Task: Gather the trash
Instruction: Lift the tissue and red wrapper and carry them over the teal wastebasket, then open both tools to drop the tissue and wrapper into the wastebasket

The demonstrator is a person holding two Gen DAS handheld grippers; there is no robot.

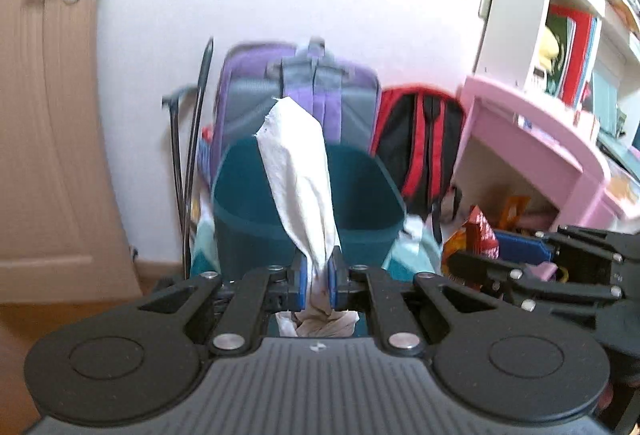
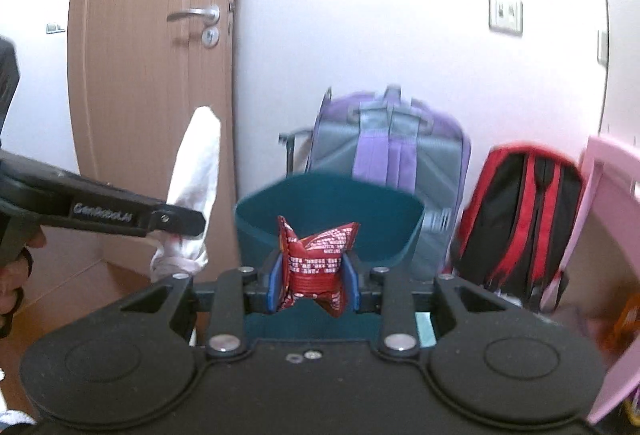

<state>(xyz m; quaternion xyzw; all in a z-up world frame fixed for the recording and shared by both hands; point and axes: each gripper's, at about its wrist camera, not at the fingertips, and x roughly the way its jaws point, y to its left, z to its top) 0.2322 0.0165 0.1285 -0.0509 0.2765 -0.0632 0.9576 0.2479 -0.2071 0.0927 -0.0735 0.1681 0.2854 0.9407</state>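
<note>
A white wall stood behind a teal bin (image 1: 256,203) at centre frame. The left claw (image 1: 318,285) pinched a tissue (image 1: 298,171); the right claw (image 2: 312,281) gripped a red wrapper (image 2: 316,263) before it.

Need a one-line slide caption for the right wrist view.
Right tool clamps a red wrapper before the teal bin; left tool holds a white tissue.

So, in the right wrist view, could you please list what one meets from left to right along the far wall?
Wooden door → purple and grey backpack → red and black backpack → pink desk.
</note>
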